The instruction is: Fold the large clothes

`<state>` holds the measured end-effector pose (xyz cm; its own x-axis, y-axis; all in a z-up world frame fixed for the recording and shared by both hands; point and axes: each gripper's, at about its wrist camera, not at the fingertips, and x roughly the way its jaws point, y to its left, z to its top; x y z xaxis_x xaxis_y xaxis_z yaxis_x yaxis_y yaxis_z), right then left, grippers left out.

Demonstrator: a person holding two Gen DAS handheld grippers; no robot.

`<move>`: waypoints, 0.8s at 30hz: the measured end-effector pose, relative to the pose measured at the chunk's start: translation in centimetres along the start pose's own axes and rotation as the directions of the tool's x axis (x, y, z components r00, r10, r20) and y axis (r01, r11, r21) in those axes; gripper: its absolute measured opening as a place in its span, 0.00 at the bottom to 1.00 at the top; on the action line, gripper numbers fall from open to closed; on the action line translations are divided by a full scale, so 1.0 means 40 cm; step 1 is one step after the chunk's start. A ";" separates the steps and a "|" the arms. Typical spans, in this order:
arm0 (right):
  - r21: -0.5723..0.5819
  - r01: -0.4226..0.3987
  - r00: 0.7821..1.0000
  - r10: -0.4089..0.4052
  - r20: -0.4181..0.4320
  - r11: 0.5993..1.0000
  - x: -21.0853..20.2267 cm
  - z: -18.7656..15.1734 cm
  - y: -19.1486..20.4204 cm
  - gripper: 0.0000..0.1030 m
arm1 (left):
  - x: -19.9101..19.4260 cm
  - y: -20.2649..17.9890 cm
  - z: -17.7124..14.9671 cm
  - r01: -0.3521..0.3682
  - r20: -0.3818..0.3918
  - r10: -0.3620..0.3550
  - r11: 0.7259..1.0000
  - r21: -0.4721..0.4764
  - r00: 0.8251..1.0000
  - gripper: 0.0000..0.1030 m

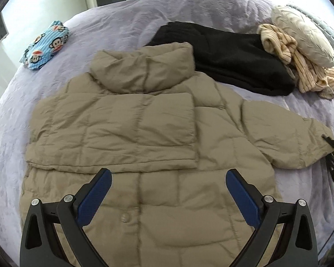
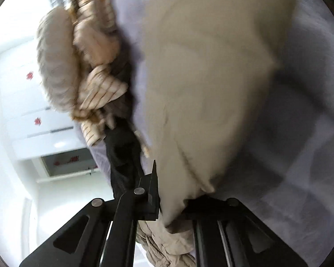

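**Gripping the sleeve cuff, with a slip the main worry**

Losing the cuff is the likeliest failure: the puffer jacket is slick and bulky, and the right gripper appears to hold only the very end of the sleeve, so a quick swing could pull the cloth free. Dragging is another risk, since the sleeve could shift the already folded panel at centre left of the left wrist view, or catch the black garment near the upper right.

Its jaws are pressed together on the cuff at the bottom centre of the right wrist view, tan fabric bulging out between them.

The left gripper hangs over the jacket's lower front on the bed, jaws spread wide, holding nothing.
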<state>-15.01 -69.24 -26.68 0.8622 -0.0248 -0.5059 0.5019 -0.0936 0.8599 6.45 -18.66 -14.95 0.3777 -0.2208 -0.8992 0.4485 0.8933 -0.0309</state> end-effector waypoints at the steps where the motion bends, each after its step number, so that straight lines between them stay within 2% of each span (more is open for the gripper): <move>1: -0.030 0.000 1.000 -0.001 -0.004 1.000 0.002 -0.012 0.020 0.07 | -0.002 0.019 0.001 -0.006 0.006 0.006 1.000 -0.008 1.000 1.00; 5: -0.243 0.019 0.999 -0.029 -0.038 0.970 0.034 -0.104 0.165 0.07 | -0.010 0.091 0.000 -0.021 0.030 0.023 0.999 -0.039 0.999 1.00; 8: -0.403 0.017 0.997 -0.044 -0.059 0.915 0.062 -0.208 0.278 0.08 | -0.018 0.151 0.000 -0.024 0.047 0.027 0.998 -0.058 0.999 1.00; 10: -0.511 0.011 0.996 -0.056 -0.072 0.860 0.086 -0.294 0.358 0.08 | -0.023 0.201 0.001 -0.028 0.057 0.032 0.997 -0.072 0.998 1.00; 13: -0.689 0.007 0.992 -0.090 -0.084 0.725 0.140 -0.459 0.472 0.08 | -0.036 0.264 -0.001 -0.020 0.070 0.027 0.995 -0.094 0.997 1.00; 15: -0.801 -0.007 0.989 -0.115 -0.095 0.599 0.193 -0.603 0.535 0.08 | -0.047 0.313 -0.004 -0.031 0.091 0.040 0.994 -0.101 0.995 1.00; 19: -0.905 -0.051 0.974 -0.181 -0.140 0.423 0.306 -0.835 0.572 0.07 | -0.058 0.414 -0.012 -0.069 0.117 0.084 0.990 -0.127 0.989 1.00; 22: -0.939 -0.058 0.951 -0.268 -0.155 0.338 0.413 -0.974 0.544 0.07 | -0.053 0.475 -0.020 -0.081 0.120 0.100 0.985 -0.154 0.988 1.00; 24: -0.945 -0.051 0.933 -0.323 -0.161 0.323 0.475 -1.024 0.505 0.07 | -0.038 0.509 -0.030 -0.087 0.115 0.107 0.982 -0.167 0.988 1.00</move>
<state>14.32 -30.82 -16.10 0.6532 0.1669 -0.7385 0.1830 0.9117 0.3679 14.03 0.33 -14.72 0.5138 -0.1675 -0.8414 0.2723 0.9619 -0.0252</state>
